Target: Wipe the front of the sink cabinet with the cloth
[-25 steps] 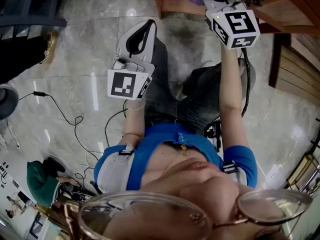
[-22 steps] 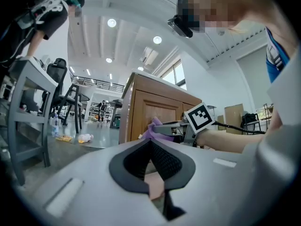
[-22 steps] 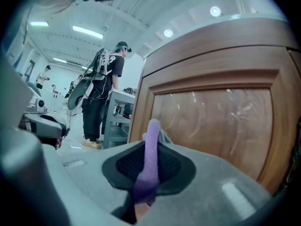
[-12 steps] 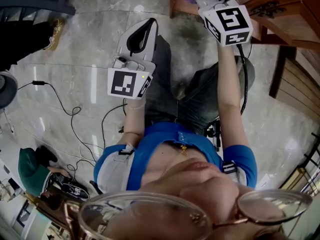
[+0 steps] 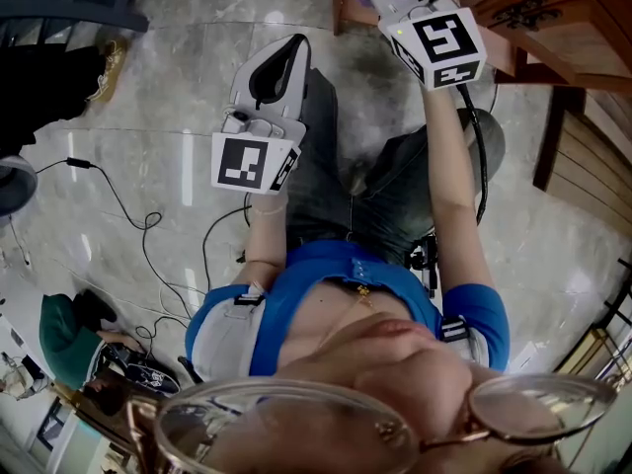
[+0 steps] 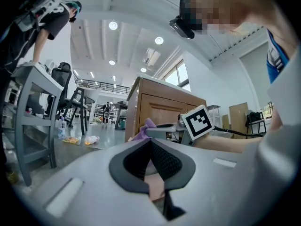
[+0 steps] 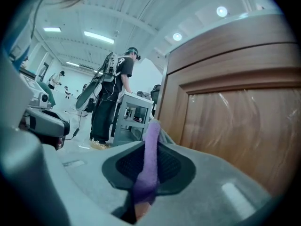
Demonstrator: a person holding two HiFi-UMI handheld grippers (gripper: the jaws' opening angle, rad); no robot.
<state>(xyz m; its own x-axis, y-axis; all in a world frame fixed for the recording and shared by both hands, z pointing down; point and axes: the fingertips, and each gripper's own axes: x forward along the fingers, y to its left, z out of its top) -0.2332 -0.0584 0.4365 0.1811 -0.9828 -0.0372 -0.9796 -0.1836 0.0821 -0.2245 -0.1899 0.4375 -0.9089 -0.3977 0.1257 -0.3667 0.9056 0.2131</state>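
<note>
Right gripper (image 7: 151, 142): jaws pressed together on a purple cloth (image 7: 148, 171), pinched as a narrow upright fold between the black ribbed pads (image 7: 170, 166), its upper end rising just past the jaw tips. Right gripper's marker cube (image 5: 434, 45): in the head view it sits at the end of the person's outstretched right forearm (image 5: 449, 176), with a black cable (image 5: 482, 156) running along beside that arm. Sink cabinet (image 7: 235, 126): brown wood with a recessed door panel; in the right gripper view it fills the space just right of the cloth, and the cloth's tip lies beside the cabinet's left edge, though contact between the two cannot be confirmed. Left gripper (image 6: 150, 142): jaws brought together with nothing between them, held lower and well apart from the cabinet, above the person's jeans-clad leg (image 5: 316, 166); beyond its tips the left gripper view shows the cloth in front of the cabinet's near corner. Surroundings: glossy marble-patterned floor (image 5: 148, 87) with loose black cables (image 5: 148, 230) at the left; in the right gripper view a second person (image 7: 113, 95) in dark clothing stands at a grey metal stand (image 7: 134, 114) to the left of the cabinet.
</note>
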